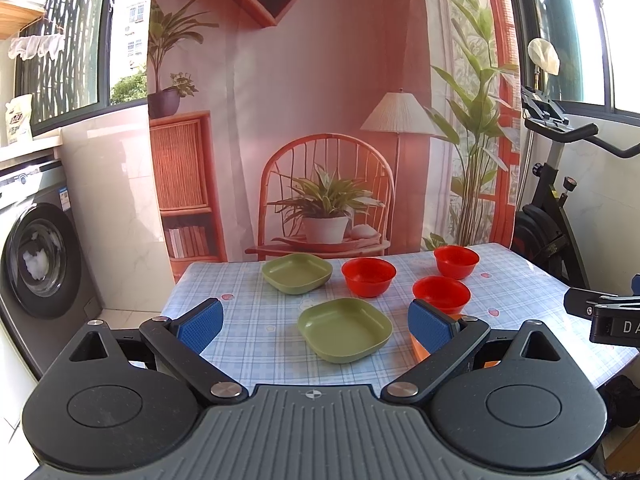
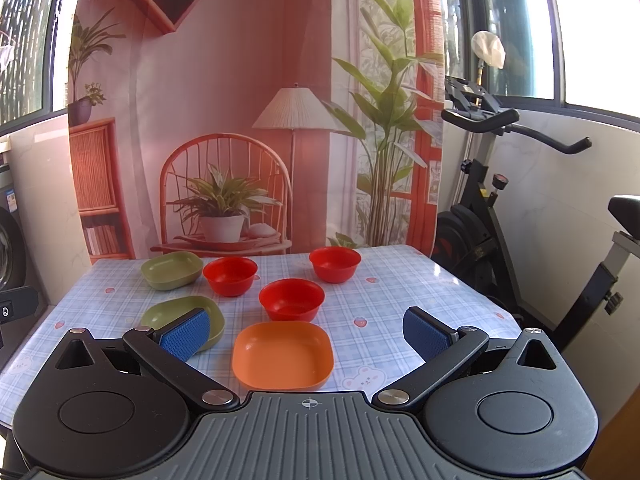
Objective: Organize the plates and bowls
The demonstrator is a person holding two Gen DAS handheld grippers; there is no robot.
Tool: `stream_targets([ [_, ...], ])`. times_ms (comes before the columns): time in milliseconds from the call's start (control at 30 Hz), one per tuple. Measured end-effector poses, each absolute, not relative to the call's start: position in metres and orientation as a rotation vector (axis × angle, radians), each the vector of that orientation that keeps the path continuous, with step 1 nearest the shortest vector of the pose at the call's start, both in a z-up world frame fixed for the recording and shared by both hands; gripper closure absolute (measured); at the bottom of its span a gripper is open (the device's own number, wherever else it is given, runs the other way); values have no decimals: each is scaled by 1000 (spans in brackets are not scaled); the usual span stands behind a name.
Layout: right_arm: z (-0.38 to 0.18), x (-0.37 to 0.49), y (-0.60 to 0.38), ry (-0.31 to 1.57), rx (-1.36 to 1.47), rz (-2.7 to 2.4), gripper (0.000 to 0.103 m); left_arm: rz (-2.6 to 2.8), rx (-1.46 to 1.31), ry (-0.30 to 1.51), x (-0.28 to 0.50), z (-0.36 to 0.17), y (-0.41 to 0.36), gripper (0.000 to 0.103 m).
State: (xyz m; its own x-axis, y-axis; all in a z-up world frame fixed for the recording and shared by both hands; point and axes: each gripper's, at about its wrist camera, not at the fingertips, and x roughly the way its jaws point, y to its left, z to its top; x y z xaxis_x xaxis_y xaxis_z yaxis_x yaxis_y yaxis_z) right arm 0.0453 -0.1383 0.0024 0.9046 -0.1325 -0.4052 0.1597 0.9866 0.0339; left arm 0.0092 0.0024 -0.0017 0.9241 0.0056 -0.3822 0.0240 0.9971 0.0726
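Note:
On the checked tablecloth (image 1: 248, 332) stand two green square plates, three red bowls and an orange square plate. In the left wrist view the near green plate (image 1: 345, 329) lies between the fingers of my open, empty left gripper (image 1: 314, 326), a little ahead. The far green plate (image 1: 297, 273) and red bowls (image 1: 368, 277) (image 1: 456, 261) (image 1: 441, 294) stand behind; the orange plate (image 1: 420, 349) is mostly hidden by the right finger. My right gripper (image 2: 306, 334) is open and empty above the orange plate (image 2: 282, 354). A red bowl (image 2: 291, 299) stands just beyond.
A printed backdrop hangs behind the table. A washing machine (image 1: 36, 260) stands at the left. An exercise bike (image 2: 496, 208) stands at the right, close to the table's right edge (image 2: 480, 292). The right gripper's body (image 1: 604, 316) shows at the right edge of the left wrist view.

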Motion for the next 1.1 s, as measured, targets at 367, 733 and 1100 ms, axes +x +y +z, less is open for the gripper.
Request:
stream_targets([
  [367, 27, 87, -164, 343, 87, -106, 1, -35, 117, 315, 66, 30, 8, 3],
  [733, 35, 174, -186, 312, 100, -54, 1, -60, 82, 317, 138, 35, 10, 4],
  [1100, -1, 253, -168, 396, 139, -7, 8, -10, 99, 367, 194, 23, 44, 12],
])
